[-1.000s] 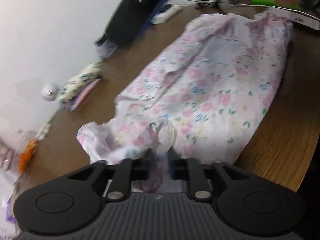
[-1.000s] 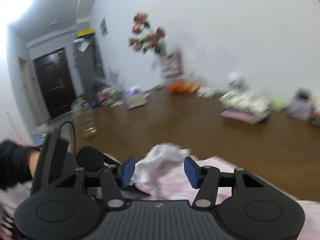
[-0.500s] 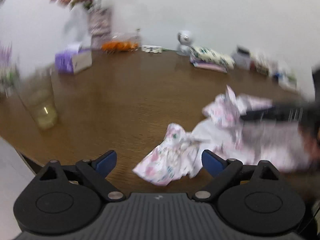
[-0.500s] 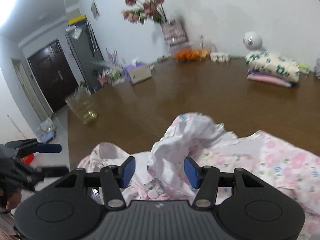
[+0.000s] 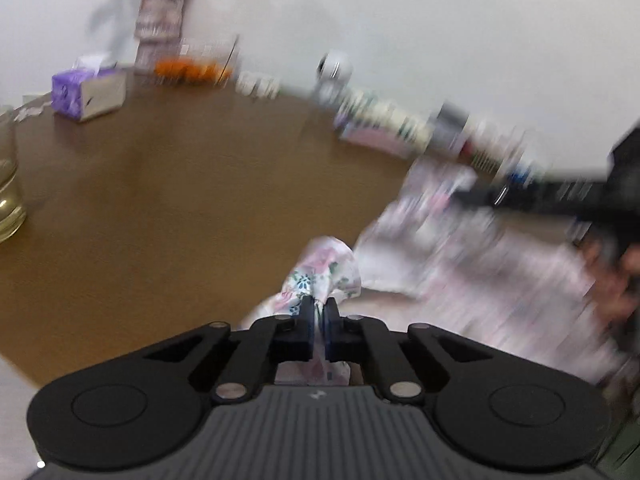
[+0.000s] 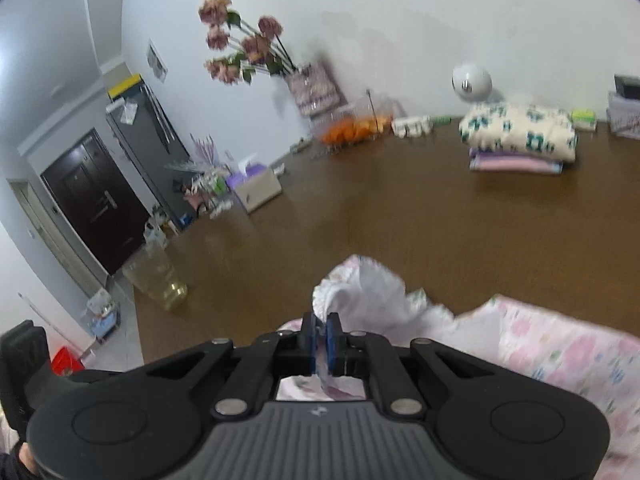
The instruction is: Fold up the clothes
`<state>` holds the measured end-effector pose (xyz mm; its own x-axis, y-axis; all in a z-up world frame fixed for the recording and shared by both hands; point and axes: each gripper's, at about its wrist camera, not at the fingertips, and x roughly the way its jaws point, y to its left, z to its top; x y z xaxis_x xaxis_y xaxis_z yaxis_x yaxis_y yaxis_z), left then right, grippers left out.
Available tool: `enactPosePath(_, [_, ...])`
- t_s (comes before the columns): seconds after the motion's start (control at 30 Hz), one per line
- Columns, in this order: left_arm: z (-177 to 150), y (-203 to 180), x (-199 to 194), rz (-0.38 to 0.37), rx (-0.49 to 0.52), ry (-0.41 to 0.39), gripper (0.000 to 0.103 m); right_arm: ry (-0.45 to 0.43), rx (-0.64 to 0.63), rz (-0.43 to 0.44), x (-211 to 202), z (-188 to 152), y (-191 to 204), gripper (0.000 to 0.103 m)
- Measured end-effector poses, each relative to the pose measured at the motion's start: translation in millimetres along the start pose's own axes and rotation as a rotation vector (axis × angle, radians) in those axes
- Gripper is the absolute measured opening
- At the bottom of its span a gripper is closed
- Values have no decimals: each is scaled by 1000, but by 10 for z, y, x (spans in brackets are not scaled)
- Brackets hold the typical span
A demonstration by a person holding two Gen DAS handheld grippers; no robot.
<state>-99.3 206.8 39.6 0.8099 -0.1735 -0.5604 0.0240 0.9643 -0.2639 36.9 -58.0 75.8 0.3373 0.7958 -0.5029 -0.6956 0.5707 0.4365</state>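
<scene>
A pink floral garment [image 5: 472, 280] lies rumpled on the brown wooden table [image 5: 180, 200]. My left gripper [image 5: 319, 307] is shut on a bunched corner of the garment [image 5: 324, 268] that sticks up in front of the fingertips. In the right wrist view, the same floral garment [image 6: 560, 352] spreads to the right, and my right gripper [image 6: 320, 322] is shut on a puffed white fold of it [image 6: 360, 292]. The right gripper [image 5: 532, 196] appears blurred at the right of the left wrist view, over the cloth.
A stack of folded clothes [image 6: 520, 140] sits at the table's far side by the wall. A purple tissue box [image 5: 86, 94], a flower vase [image 6: 312, 88], a bowl of oranges [image 6: 356, 124] and a glass jar [image 6: 160, 280] stand along the far and left edges.
Both grippers have closed on bunched parts of the garment; half a second ago their jaws stood apart around the cloth. The left gripper rolled upright from its earlier view along the garment.
</scene>
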Motion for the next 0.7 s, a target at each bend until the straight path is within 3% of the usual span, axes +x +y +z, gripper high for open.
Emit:
enactPosePath(0.13, [90, -601, -123, -189, 78, -88, 4, -17, -85, -40, -390, 102, -51, 4])
enactPosePath(0.3, [-93, -1448, 251, -443, 67, -26, 4, 4, -59, -151, -890, 94, -497, 4])
enactPosePath(0.43, [-301, -1986, 589, -485, 82, 15, 4, 72, -59, -214, -1081, 88, -844, 4])
enactPosePath(0.63, [-566, -2116, 970, -435, -11, 107, 5, 271, -116, -195, -1036, -28, -1171, 5])
enactPosePath(0.7, [-618, -2098, 1027, -490, -17, 168, 17, 346, -141, -214, -888, -98, -1175, 10])
